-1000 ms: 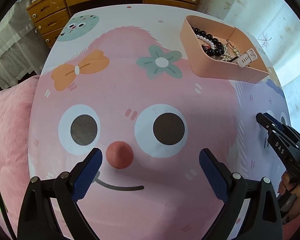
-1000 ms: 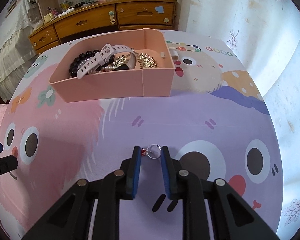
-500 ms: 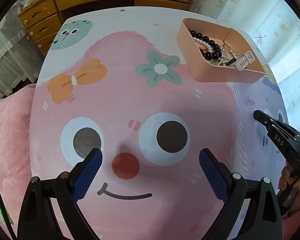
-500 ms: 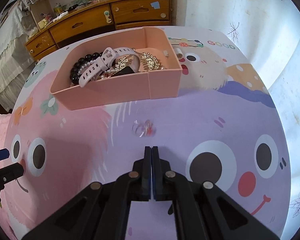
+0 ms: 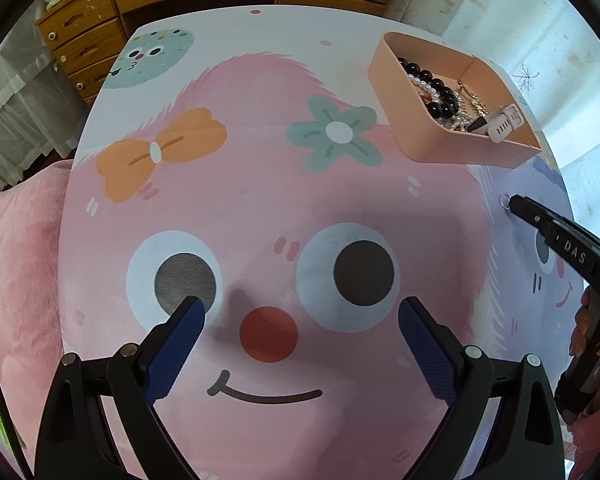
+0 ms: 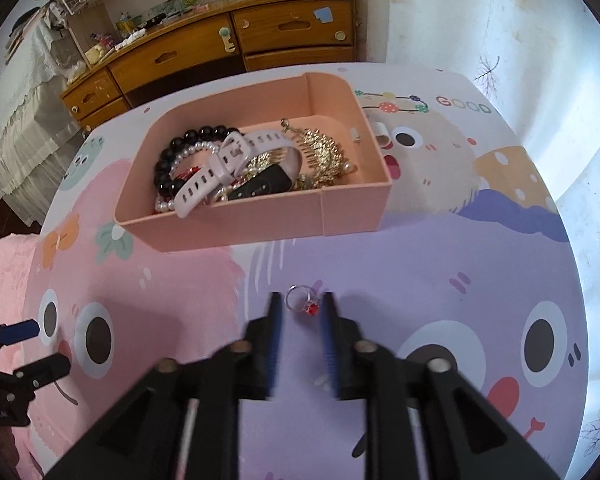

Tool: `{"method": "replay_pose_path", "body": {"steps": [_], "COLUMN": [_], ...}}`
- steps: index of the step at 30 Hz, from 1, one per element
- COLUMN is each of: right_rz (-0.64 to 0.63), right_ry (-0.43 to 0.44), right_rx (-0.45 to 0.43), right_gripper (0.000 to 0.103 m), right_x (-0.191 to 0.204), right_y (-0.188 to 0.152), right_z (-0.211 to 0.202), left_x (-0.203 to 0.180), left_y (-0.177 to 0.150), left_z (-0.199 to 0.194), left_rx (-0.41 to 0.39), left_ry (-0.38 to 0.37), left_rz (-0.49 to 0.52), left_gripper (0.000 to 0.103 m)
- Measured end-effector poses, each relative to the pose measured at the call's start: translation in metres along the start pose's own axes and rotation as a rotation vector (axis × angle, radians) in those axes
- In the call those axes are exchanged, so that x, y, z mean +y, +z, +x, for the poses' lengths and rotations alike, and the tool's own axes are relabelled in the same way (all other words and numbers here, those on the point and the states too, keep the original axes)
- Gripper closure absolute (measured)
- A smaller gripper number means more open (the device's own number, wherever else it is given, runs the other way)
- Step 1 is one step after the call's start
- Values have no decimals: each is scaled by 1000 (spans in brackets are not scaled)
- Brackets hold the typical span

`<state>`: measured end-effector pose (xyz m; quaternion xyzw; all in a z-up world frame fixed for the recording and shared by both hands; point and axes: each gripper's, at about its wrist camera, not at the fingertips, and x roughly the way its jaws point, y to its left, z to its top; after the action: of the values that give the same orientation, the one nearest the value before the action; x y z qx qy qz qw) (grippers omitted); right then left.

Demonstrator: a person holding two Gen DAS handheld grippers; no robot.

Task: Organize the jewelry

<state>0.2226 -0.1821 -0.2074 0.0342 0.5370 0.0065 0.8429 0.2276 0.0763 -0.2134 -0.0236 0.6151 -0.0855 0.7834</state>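
Observation:
A silver ring with a red stone lies on the cartoon-print table, between the tips of my right gripper, which is partly open around it without clamping it. The ring also shows in the left wrist view at the right gripper's tip. A pink tray behind it holds a black bead bracelet, pearls, a white watch and gold pieces. My left gripper is wide open and empty above the pink face print; it also shows in the right wrist view.
The pink tray shows in the left wrist view at the far right of the table. A wooden dresser stands behind the table. A pink cushion lies at the table's left edge. A white curtain hangs at the right.
My right gripper was shut half a second ago with the ring lying free ahead; now it is partly open, fingers on either side of the ring. The left gripper pulled back a little.

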Motion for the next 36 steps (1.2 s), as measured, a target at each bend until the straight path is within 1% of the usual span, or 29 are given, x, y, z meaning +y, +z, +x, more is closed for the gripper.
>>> {"method": "replay_pose_path", "body": {"steps": [4, 9, 10, 11, 12, 13, 26, 32, 36], "right_rz": [-8, 0, -5, -9, -6, -5, -20, -40, -65], "right_ry": [-48, -24, -24, -17, -2, 0, 12, 31, 34], "right_rx": [-2, 4, 8, 7, 8, 3, -12, -39, -76], "right_gripper": [79, 79, 83, 89, 93, 94, 96, 96, 95], "right_x": [1, -3, -3, -2, -2, -1, 1, -1, -3], "right_y": [2, 3, 2, 1, 0, -1, 0, 6, 16], "right_z": [5, 8, 8, 8, 8, 8, 4, -11, -29], "left_x": [4, 6, 6, 5, 5, 5, -9, -13, -17], "left_y": [0, 0, 0, 0, 1, 1, 2, 1, 0], "left_z": [1, 0, 0, 0, 1, 1, -1, -2, -3], "left_rx": [3, 4, 3, 4, 5, 5, 0, -3, -8], "left_ry": [1, -2, -7, -9, -10, -10, -5, -6, -8], "left_rz": [-13, -11, -13, -15, -16, -17, 16, 23, 34], "left_gripper": [6, 6, 6, 6, 6, 6, 6, 6, 6]}}
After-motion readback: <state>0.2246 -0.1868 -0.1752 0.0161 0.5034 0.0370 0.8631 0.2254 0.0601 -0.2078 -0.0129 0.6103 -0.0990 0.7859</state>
